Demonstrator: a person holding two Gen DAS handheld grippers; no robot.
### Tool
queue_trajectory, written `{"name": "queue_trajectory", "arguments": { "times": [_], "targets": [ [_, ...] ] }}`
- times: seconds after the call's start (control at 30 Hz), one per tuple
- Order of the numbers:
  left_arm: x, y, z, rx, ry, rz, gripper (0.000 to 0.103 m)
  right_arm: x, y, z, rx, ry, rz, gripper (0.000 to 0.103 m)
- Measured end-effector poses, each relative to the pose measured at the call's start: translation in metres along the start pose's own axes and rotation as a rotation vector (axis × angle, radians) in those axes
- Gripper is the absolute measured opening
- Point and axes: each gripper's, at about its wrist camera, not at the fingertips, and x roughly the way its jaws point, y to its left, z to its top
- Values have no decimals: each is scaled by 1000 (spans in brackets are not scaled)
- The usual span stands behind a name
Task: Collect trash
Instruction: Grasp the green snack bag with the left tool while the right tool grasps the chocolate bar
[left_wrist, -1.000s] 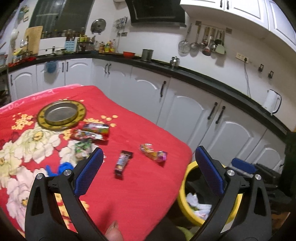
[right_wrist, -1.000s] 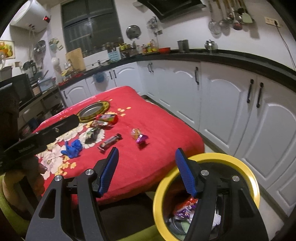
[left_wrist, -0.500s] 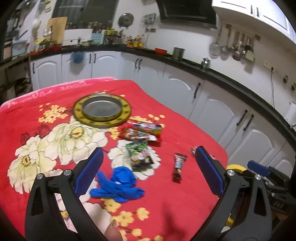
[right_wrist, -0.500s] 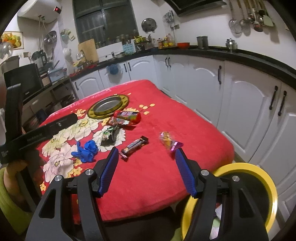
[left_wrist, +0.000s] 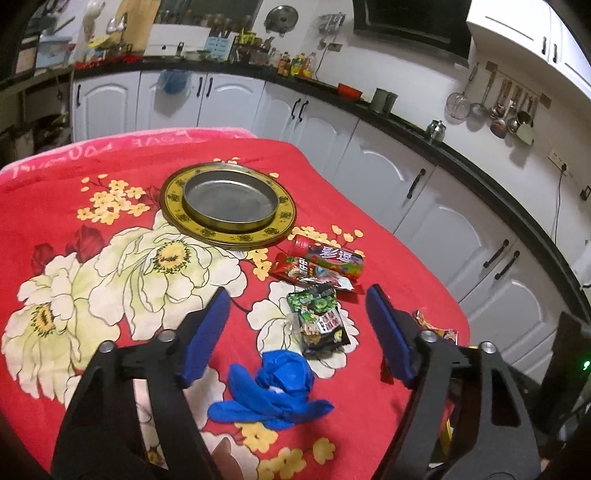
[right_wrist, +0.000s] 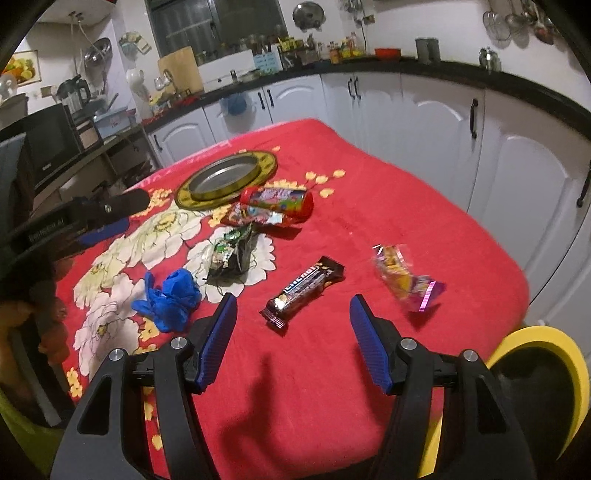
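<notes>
Both tongs are empty: the left tongs are narrowing over the blue glove, the right tongs gape above the chocolate bar, both still on the table, yellow bin waiting alongside.

White kitchen cabinets, black countertop

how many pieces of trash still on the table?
6: blue glove, green-black packet, red wrapper, candy tube by the plate, chocolate bar, clear candy bag near the table edge. None looks hidden.
</notes>
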Motion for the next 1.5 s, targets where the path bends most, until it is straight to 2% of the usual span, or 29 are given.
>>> {"name": "queue_trajectory", "arguments": {
  "times": [0.1, 0.37, 0.53, 0.57, 0.77, 0.83, 1.03, 1.13, 1.5],
  "targets": [
    [13, -2, 4, -1, 28, -12, 58, 17, -1, 1, 28, 34, 17, 55],
    [59, -13, 4, -8, 148, -46, 57, 49, -7, 3, 100, 91, 33, 45],
    [84, -14, -4, -24, 223, -32, 57, 56, -16, -3, 113, 100, 26, 22],
    [88, -16, -5, -20, 235, -27, 57, 54, -17, -4, 112, 98, 26, 20],
    [105, -23, -14, 26, 285, 10, 55, 38, -23, -18, 118, 81, 44, 19],
    [107, -29, -17, 67, 289, 33, 44, 31, -24, -24, 113, 75, 46, 19],
    [106, -46, -26, 197, 278, 91, 33, 12, -21, -40, 77, 64, 49, 19],
    [100, -51, -30, 240, 262, 102, 21, 6, -23, -43, 75, 61, 54, 19],
    [68, -59, -36, 207, 203, 26, 11, -29, -31, -40, 54, -6, 39, 19]
  ]
}}
